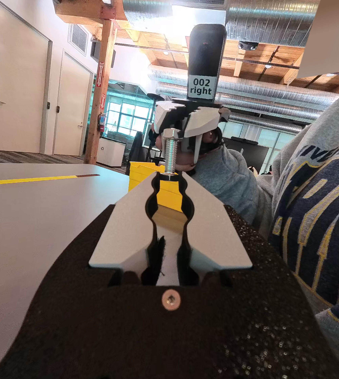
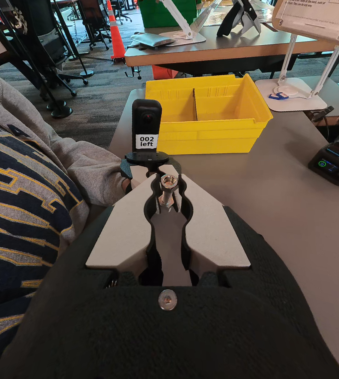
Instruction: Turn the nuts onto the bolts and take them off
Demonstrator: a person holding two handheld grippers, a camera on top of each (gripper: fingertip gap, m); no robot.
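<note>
Right hand-held gripper (image 2: 168, 189); threaded silver bolt (image 1: 170, 152)

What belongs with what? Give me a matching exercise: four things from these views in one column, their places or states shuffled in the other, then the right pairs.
Things
1. bolt
2. nut
3. yellow bin
4. black device with a lit screen

Places or states
A. on the table, split by a divider
B. far right in the right wrist view
C. head gripped by the right gripper
D. at the thread's lower end, in the left gripper

Pairs: 1-C, 2-D, 3-A, 4-B
</note>
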